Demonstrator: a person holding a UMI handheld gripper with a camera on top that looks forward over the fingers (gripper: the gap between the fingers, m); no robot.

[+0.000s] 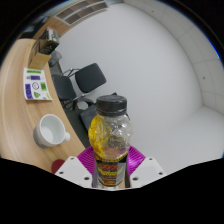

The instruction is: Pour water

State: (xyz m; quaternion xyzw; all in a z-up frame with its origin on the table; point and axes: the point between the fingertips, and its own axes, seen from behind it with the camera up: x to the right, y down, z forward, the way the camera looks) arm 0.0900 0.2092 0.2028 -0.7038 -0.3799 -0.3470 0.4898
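A clear plastic bottle (110, 135) with a black cap and yellowish contents stands upright between my fingers, its labelled lower part pressed by both magenta pads (82, 162). My gripper (110, 170) is shut on the bottle. It is held up above the wooden table (22, 105). A white cup (50, 129) sits on the table, to the left of the bottle and a little beyond the fingers.
A green-and-white box (36, 88) lies on the table past the cup. A black office chair (84, 83) stands beyond the table's edge on the pale grey floor (165, 70). More desks show at the far back.
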